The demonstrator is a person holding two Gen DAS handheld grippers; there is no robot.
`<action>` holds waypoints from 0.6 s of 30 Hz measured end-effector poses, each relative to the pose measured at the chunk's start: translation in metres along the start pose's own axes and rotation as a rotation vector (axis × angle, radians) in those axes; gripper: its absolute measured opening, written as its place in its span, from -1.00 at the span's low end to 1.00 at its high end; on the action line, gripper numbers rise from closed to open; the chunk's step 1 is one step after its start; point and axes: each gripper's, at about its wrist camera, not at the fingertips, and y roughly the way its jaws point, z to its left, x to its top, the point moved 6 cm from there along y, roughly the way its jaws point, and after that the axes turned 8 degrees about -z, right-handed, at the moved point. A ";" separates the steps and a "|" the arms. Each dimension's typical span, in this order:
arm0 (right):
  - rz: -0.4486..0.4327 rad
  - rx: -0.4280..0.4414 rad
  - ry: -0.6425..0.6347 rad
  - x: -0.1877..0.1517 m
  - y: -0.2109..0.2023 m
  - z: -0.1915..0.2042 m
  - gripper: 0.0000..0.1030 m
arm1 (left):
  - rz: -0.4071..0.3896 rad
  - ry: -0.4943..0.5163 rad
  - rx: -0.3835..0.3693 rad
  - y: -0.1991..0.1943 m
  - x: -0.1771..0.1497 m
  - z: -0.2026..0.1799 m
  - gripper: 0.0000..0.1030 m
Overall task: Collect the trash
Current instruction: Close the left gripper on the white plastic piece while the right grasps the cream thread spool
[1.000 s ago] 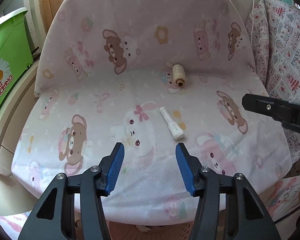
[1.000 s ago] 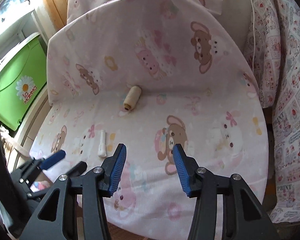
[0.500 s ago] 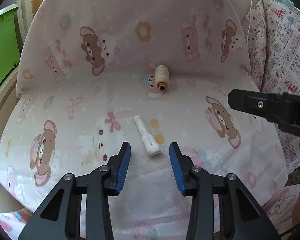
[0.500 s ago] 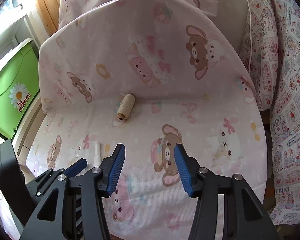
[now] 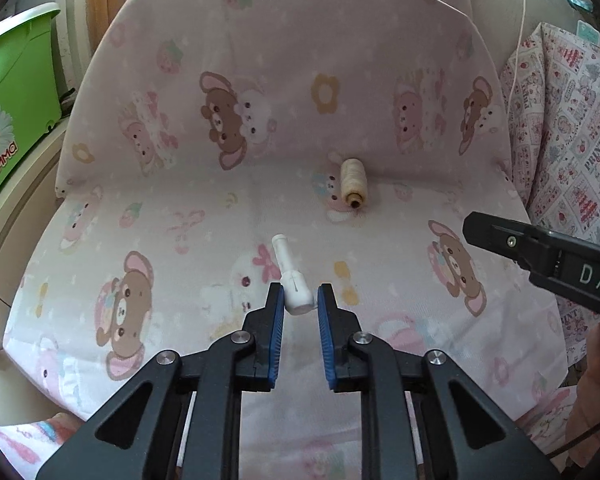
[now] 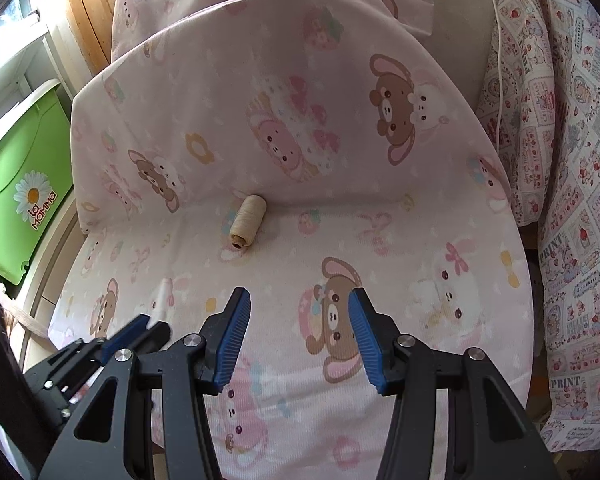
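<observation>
A short white plastic tube (image 5: 286,258) lies on a seat covered in pink bear-print cloth (image 5: 172,208). My left gripper (image 5: 300,300) is over its near, thicker end. The jaws are closing, and both blue pads touch that end. A cream thread spool (image 5: 353,180) lies on its side further back, at the fold of seat and backrest. My right gripper (image 6: 299,316) hangs over the seat's middle, open with nothing between its fingers. The spool (image 6: 247,220) is ahead of it and slightly left. In the right wrist view the tube (image 6: 162,294) pokes out past the left gripper's fingers (image 6: 134,326).
A green plastic box (image 5: 12,100) with a daisy label stands left of the seat. Patterned cloth (image 5: 572,120) hangs at the right, with a thin white cord (image 6: 500,80) down it. One of my right gripper's fingers (image 5: 500,236) reaches in at the right of the left wrist view.
My left gripper has moved onto the white tube and narrowed its jaws around the tube's near end. The right gripper has stayed open and hardly moved.
</observation>
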 end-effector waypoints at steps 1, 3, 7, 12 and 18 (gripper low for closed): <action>0.000 0.000 -0.002 0.000 0.002 0.003 0.04 | 0.015 -0.010 0.012 0.001 0.000 0.006 -0.69; -0.003 -0.002 -0.006 0.002 0.007 0.010 0.04 | 0.043 -0.040 0.031 0.003 -0.001 0.019 -0.69; -0.036 -0.040 0.000 0.013 0.025 0.029 0.09 | 0.082 -0.101 0.045 0.006 -0.001 0.044 -0.69; 0.001 -0.019 0.068 0.028 0.054 0.040 0.14 | 0.050 -0.106 0.105 0.001 0.007 0.064 -0.69; 0.055 -0.070 0.103 0.036 0.088 0.043 0.14 | 0.040 -0.107 0.156 -0.004 0.006 0.078 -0.68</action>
